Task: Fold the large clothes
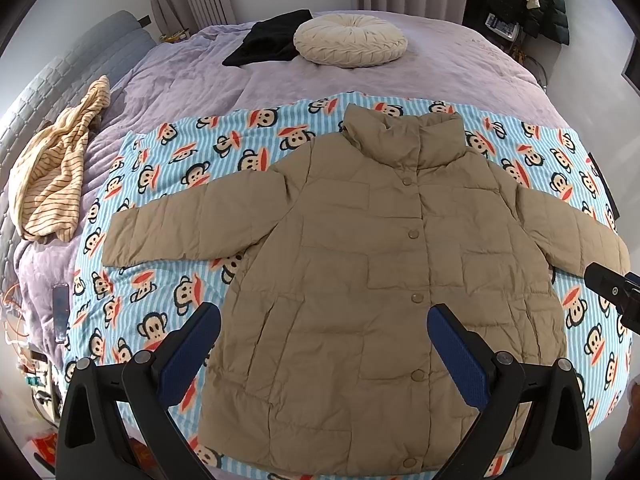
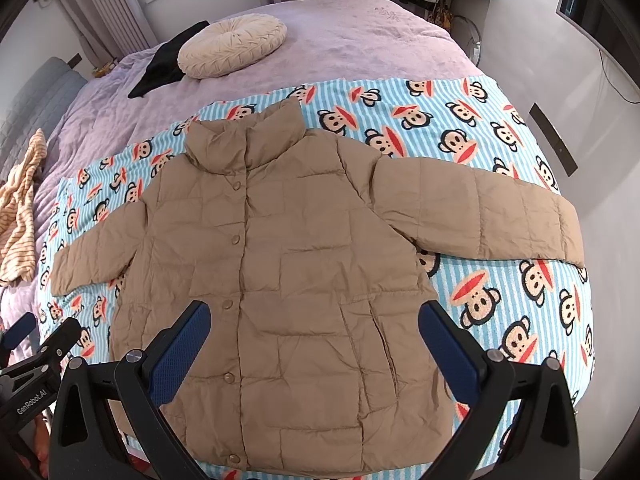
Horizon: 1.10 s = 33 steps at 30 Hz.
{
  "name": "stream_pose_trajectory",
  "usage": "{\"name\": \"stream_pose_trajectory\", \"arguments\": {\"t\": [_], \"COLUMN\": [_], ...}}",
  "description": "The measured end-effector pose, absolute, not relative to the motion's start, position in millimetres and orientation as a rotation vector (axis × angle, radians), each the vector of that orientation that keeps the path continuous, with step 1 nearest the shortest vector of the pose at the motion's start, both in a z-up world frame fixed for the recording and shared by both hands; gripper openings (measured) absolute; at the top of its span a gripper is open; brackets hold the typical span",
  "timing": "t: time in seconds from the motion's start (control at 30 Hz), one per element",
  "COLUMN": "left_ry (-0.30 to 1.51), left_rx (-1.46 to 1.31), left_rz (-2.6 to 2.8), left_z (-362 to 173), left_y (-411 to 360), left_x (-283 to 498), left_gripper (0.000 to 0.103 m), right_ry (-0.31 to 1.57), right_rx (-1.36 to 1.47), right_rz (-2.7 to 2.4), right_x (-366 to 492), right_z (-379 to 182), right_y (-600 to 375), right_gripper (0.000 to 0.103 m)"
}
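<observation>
**Jacket laid flat: both grippers open, nothing gripped**

You are holding the left gripper (image 1: 324,320) and the right gripper (image 2: 314,316) above the near hem of one tan quilted jacket (image 1: 360,280). Both sets of jaws are standing wide apart and are gripping nothing. The jacket is lying front-up on the monkey-print blanket (image 1: 160,280), ahead of and between the jaws, with its collar at the far end and its two sleeves spread beyond the jaws on either side.

Handling, as a judgement: the padded fabric is looking light, soft and puffy, with a smooth shell that may be slipping under the pads. You are best taking hold at a cuff or at a hem corner, pinching both layers.

Count: one jacket, two sleeves, six snap buttons showing down the front. Beyond the collar, one round cushion (image 1: 350,40) and one black garment (image 1: 268,40) are lying on the bed; one striped garment (image 1: 56,176) is lying left of the left jaws.
</observation>
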State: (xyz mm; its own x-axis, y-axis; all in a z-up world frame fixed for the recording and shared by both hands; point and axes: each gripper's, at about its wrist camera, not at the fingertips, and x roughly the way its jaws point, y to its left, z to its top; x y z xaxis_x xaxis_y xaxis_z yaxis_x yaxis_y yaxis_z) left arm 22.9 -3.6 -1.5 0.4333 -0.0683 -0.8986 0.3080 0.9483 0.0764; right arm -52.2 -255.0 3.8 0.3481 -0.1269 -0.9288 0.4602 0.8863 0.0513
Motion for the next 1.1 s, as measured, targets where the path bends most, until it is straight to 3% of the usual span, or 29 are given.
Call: {"name": "stream_pose_trajectory", "arguments": {"t": [1.1], "left_ry": [1.128], "left_rx": [0.194], "left_rz": [-0.246], "left_z": [-5.2], "left_y": [9.6], "left_x": [27.0], "left_gripper": [0.103], "right_ry": [1.167], "right_rx": [0.325], "right_rz": [-0.386], "right_x": [-51.5], "right_z": [-0.6], "right_y": [-242.8], "right_gripper": [0.103]}}
